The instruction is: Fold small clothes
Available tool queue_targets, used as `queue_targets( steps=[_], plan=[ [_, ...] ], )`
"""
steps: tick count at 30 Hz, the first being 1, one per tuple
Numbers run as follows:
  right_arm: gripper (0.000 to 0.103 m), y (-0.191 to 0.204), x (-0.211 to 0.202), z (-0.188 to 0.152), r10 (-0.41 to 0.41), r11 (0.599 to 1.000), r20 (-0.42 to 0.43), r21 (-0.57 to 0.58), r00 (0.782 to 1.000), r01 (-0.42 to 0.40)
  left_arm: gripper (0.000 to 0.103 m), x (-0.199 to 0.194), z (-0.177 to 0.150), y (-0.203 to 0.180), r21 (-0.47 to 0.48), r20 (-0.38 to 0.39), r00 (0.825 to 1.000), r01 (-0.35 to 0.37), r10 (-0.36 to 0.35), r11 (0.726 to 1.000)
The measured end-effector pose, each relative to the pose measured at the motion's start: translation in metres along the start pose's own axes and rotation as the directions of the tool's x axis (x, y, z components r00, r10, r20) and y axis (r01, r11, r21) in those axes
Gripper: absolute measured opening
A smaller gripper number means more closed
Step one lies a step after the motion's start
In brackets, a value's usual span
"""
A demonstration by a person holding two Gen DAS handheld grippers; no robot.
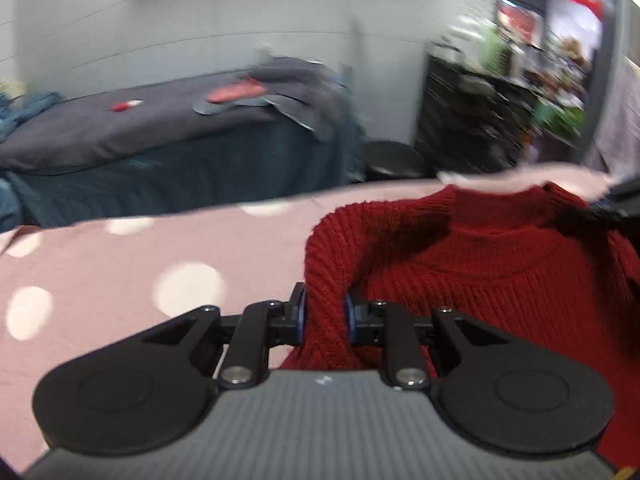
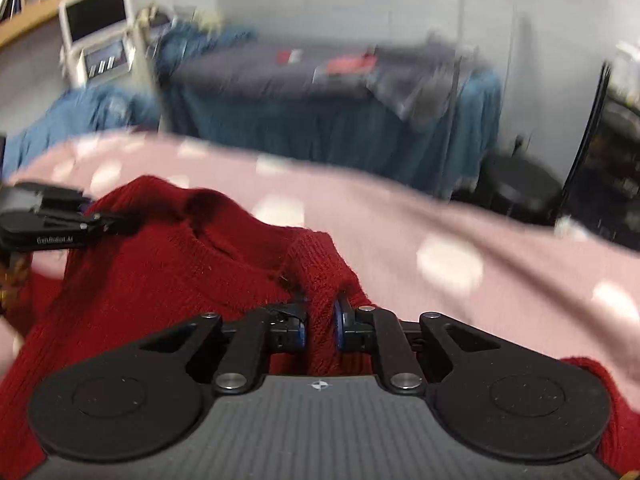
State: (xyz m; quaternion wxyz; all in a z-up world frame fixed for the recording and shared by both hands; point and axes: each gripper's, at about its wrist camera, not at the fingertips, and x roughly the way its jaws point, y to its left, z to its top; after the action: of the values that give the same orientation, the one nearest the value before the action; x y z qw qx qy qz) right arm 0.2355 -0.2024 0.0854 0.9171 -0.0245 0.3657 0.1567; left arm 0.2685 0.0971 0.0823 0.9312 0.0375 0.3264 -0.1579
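Observation:
A small dark red knitted sweater [image 1: 480, 280] lies on a pink cloth with white dots [image 1: 140, 272]. My left gripper [image 1: 325, 316] is shut on a bunched fold at the sweater's left shoulder. In the right wrist view my right gripper [image 2: 320, 320] is shut on a fold of the same sweater [image 2: 160, 280] at its right shoulder. The collar sits between the two grippers. The left gripper also shows at the left edge of the right wrist view [image 2: 116, 222]. The right gripper's black tip shows at the right edge of the left wrist view [image 1: 616, 204].
Beyond the pink cloth's [image 2: 500, 248] far edge stands a table with a dark blue cover [image 1: 160, 140] holding loose clothes and a red item [image 1: 236, 92]. A black stool [image 2: 520, 188] and dark shelving [image 1: 472, 120] stand to the right. A monitor [image 2: 98, 14] is at far left.

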Motion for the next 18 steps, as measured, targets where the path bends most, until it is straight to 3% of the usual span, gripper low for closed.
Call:
queue_targets(
  steps=[2, 4, 6, 7, 8, 9, 11, 15, 18],
  plan=[
    [0.029, 0.011, 0.022, 0.010, -0.018, 0.999, 0.021, -0.031, 1.000, 0.019, 0.021, 0.020, 0.008, 0.015, -0.068, -0.076, 0.996, -0.043, 0.038, 0.997],
    [0.075, 0.015, 0.048, 0.011, -0.093, 0.994, -0.023, -0.052, 0.995, 0.092, 0.036, 0.042, 0.006, 0.009, -0.009, -0.178, 0.976, -0.132, 0.128, 0.991],
    [0.085, 0.013, 0.044, 0.006, -0.182, 0.983, -0.012, -0.026, 0.983, 0.182, 0.071, 0.049, -0.001, -0.003, 0.099, -0.200, 0.952, -0.216, 0.232, 0.971],
    [0.088, 0.010, 0.034, 0.002, -0.175, 0.985, 0.014, 0.010, 0.985, 0.175, 0.081, 0.048, -0.005, -0.007, 0.123, -0.188, 0.940, -0.266, 0.286, 0.956],
    [0.094, 0.005, 0.021, -0.002, -0.135, 0.990, 0.028, 0.048, 0.991, 0.133, 0.097, 0.045, -0.009, -0.010, 0.129, -0.170, 0.932, -0.301, 0.320, 0.945],
    [0.103, 0.001, 0.007, -0.007, -0.089, 0.993, 0.043, 0.079, 0.995, 0.085, 0.100, 0.037, -0.014, -0.010, 0.123, -0.153, 0.937, -0.297, 0.314, 0.947],
    [0.103, -0.003, -0.026, -0.021, -0.038, 0.995, 0.073, 0.095, 0.997, 0.031, 0.100, 0.015, -0.025, -0.006, 0.072, -0.151, 0.957, -0.238, 0.246, 0.969],
    [0.103, -0.010, -0.081, -0.058, -0.052, 0.988, 0.082, 0.147, 0.995, 0.039, 0.100, -0.057, -0.049, 0.005, -0.067, -0.103, 0.985, -0.142, 0.135, 0.988],
    [0.103, -0.015, -0.109, -0.094, -0.046, 0.976, 0.052, 0.214, 0.998, 0.034, 0.102, -0.111, -0.080, 0.008, -0.090, -0.053, 0.991, -0.125, 0.121, 0.988]
  ],
)
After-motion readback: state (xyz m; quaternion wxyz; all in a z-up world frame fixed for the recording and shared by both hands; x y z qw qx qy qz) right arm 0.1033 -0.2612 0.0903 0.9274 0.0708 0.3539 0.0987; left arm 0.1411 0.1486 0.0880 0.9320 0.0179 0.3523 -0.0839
